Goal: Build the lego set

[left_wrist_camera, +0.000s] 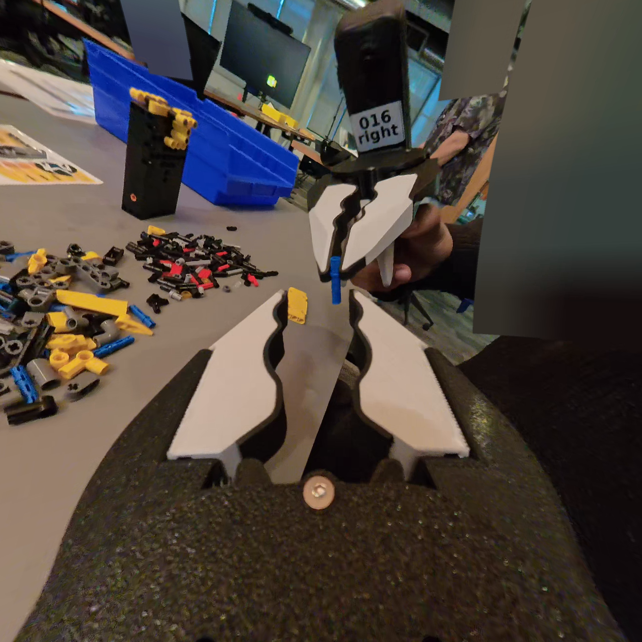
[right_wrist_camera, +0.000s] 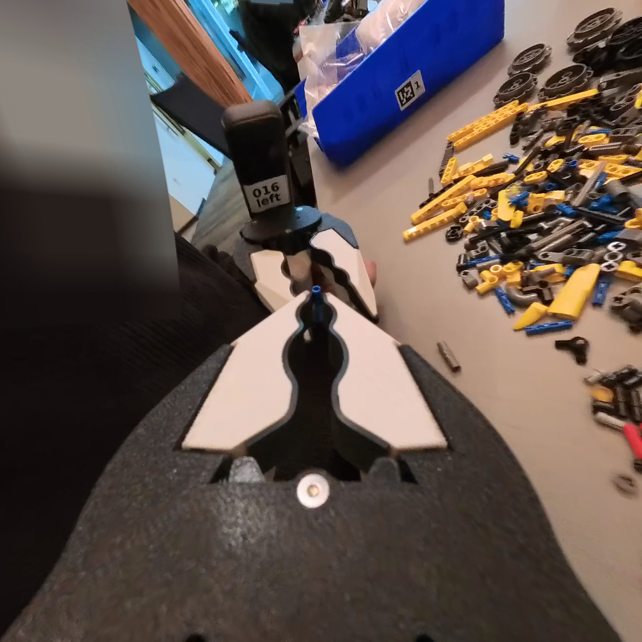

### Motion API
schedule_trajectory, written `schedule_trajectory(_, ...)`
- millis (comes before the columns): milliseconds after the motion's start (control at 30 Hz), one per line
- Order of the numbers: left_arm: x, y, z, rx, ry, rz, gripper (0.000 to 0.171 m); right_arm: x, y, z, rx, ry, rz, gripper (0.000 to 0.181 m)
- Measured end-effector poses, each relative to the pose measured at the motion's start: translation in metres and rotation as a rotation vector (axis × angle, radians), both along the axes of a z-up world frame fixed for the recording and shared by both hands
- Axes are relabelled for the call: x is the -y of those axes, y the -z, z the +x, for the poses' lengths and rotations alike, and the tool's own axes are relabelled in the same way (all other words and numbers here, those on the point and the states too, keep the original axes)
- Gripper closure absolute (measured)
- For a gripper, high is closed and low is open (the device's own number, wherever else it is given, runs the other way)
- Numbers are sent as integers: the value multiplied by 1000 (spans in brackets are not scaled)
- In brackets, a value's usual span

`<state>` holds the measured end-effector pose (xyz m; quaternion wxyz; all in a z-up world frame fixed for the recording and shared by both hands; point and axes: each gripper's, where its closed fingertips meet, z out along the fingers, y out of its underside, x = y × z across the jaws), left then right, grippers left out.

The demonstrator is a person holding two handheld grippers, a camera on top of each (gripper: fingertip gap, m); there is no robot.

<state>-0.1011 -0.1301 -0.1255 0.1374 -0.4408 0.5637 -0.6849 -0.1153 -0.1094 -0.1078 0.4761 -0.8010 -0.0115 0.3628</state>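
Observation:
My right gripper [right_wrist_camera: 317, 300] is shut on a small blue pin [right_wrist_camera: 317, 302] and holds it above the grey table. In the left wrist view the same gripper [left_wrist_camera: 334, 274] hangs tips-down with the blue pin [left_wrist_camera: 335, 281] sticking out below them. My left gripper [left_wrist_camera: 318, 295] is open and empty, its fingertips just under and either side of the pin. It shows in the right wrist view [right_wrist_camera: 333, 305] right behind the pin. A yellow panel piece [left_wrist_camera: 297, 305] lies on the table by my left fingertip.
Piles of black, red, yellow, blue and grey building pieces [left_wrist_camera: 194, 264] [right_wrist_camera: 542, 222] cover the grey table [left_wrist_camera: 87, 486]. A black block topped with yellow pieces [left_wrist_camera: 153, 159] stands before a blue bin [left_wrist_camera: 222, 153]. Black wheels [right_wrist_camera: 569, 69] lie far right. Printed sheets [left_wrist_camera: 38, 163] lie left. Less than 4 cm separates the two grippers' tips.

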Motion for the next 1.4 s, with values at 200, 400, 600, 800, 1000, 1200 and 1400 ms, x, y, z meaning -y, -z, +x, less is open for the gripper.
schedule_trajectory(200, 9, -2, -3, 31, 52, 20, 167, 10, 8, 5, 45, 6, -21, 176)
schedule_trajectory(400, 14, 5, -4, 41, 45, 121, 168, 20, 17, 7, 103, 9, -62, 171)
schedule_trajectory(600, 8, 8, -1, 51, -17, 214, 168, 19, 17, 6, 7, 63, -104, 150)
schedule_trajectory(800, 10, 8, -3, 50, -13, 199, 168, 13, 16, 4, -87, 130, -64, 169)
schedule_trajectory(1000, 15, 11, -4, 45, -2, 222, 168, 18, 20, 4, -77, 152, -44, 175)
schedule_trajectory(1200, 17, 15, -5, 44, 12, 267, 168, 30, 26, 4, 2, 124, -100, 178)
schedule_trajectory(1400, 21, 19, -11, 46, 78, 324, 168, 36, 21, 7, 70, 108, -115, 175)
